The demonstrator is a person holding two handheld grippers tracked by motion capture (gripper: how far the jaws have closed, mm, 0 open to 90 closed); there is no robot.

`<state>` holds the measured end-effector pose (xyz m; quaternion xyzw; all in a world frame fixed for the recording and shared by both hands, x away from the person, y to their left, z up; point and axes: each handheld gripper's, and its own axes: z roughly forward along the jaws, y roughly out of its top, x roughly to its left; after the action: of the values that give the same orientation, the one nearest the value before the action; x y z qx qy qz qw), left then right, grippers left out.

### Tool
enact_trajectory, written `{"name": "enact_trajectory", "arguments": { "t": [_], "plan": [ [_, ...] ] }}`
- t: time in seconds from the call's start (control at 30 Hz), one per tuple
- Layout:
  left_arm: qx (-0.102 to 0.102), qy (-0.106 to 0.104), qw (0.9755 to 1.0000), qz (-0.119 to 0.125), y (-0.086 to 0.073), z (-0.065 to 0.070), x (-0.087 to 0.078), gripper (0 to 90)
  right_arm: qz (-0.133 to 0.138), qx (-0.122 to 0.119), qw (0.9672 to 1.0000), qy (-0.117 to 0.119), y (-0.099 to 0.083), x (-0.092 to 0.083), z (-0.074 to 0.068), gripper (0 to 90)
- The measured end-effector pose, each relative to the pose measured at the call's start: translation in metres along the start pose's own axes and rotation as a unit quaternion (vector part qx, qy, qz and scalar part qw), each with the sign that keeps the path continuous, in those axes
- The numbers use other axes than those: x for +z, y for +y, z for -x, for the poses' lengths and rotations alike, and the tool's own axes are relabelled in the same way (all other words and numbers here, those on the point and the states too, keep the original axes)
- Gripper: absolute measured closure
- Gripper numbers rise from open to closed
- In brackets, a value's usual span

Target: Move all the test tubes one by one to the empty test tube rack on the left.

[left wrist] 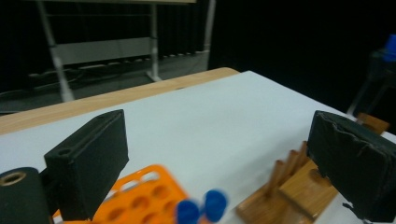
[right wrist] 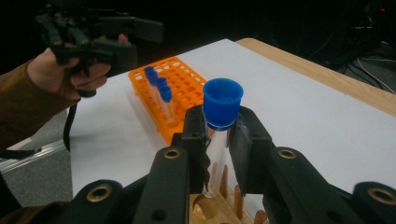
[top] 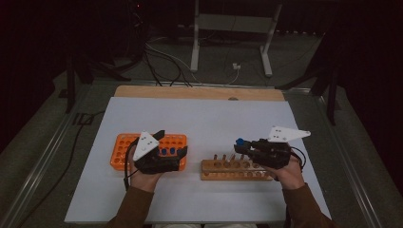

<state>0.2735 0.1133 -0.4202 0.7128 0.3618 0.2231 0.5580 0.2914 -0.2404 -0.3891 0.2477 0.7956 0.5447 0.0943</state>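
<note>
My right gripper [right wrist: 222,135] is shut on a clear test tube with a blue cap [right wrist: 222,100], held upright just above the wooden rack [right wrist: 210,210]. In the high view this gripper [top: 240,145] hovers over the left end of the wooden rack [top: 228,170]. My left gripper [left wrist: 219,149] is open with nothing between its jaws. It hangs above the right part of the orange rack [top: 124,147], over three blue-capped tubes [top: 166,152] that stand in it. Those caps [left wrist: 203,207] show blurred below the left jaws.
Both racks stand side by side near the front of a white mat [top: 204,114] on a wooden table. Cables and a metal stand's legs [top: 266,52] lie on the floor beyond the far edge. Dark surroundings.
</note>
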Motion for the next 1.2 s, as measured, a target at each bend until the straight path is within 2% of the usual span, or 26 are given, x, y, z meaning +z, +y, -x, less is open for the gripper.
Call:
{"name": "enact_trajectory", "arguments": {
  "t": [0.13, 0.23, 0.37, 0.57, 0.63, 0.7, 0.8, 1.03, 1.2],
  "plan": [
    [0.0, -0.043, 0.9988, -0.022, 0.002, 0.011, 0.018, 7.0, -0.005, 0.005, 1.0, -0.002, 0.005, 0.008, 0.001, 76.5],
    [0.004, -0.062, 0.9976, -0.032, 0.002, 0.019, 0.028, 6.8, -0.009, 0.002, 1.0, -0.001, 0.008, 0.016, 0.0, 76.5],
    [0.011, -0.076, 0.9964, -0.036, 0.003, 0.028, 0.036, 9.4, -0.014, -0.001, 0.9999, -0.004, 0.016, 0.025, -0.003, 76.5],
    [0.037, -0.109, 0.9928, -0.033, 0.005, 0.038, 0.042, 30.8, -0.023, -0.003, 0.9997, 0.004, 0.025, 0.037, -0.007, 76.4],
    [0.049, -0.11, 0.9921, -0.035, 0.006, 0.041, 0.044, 40.0, -0.025, -0.003, 0.9996, 0.008, 0.027, 0.041, -0.01, 76.3],
    [0.053, -0.114, 0.9915, -0.034, 0.007, 0.044, 0.046, 52.9, -0.027, -0.006, 0.9995, 0.013, 0.029, 0.044, -0.012, 76.4],
    [0.057, -0.115, 0.9912, -0.033, 0.008, 0.047, 0.049, 60.4, -0.028, -0.008, 0.9994, 0.018, 0.031, 0.048, -0.014, 76.4],
    [0.061, -0.121, 0.9903, -0.031, 0.008, 0.049, 0.05, 71.5, -0.027, -0.009, 0.9993, 0.024, 0.031, 0.05, -0.016, 76.4],
    [0.063, -0.126, 0.9896, -0.029, 0.008, 0.049, 0.05, 76.1, -0.028, -0.009, 0.9993, 0.025, 0.031, 0.05, -0.016, 76.4]
  ]
}}
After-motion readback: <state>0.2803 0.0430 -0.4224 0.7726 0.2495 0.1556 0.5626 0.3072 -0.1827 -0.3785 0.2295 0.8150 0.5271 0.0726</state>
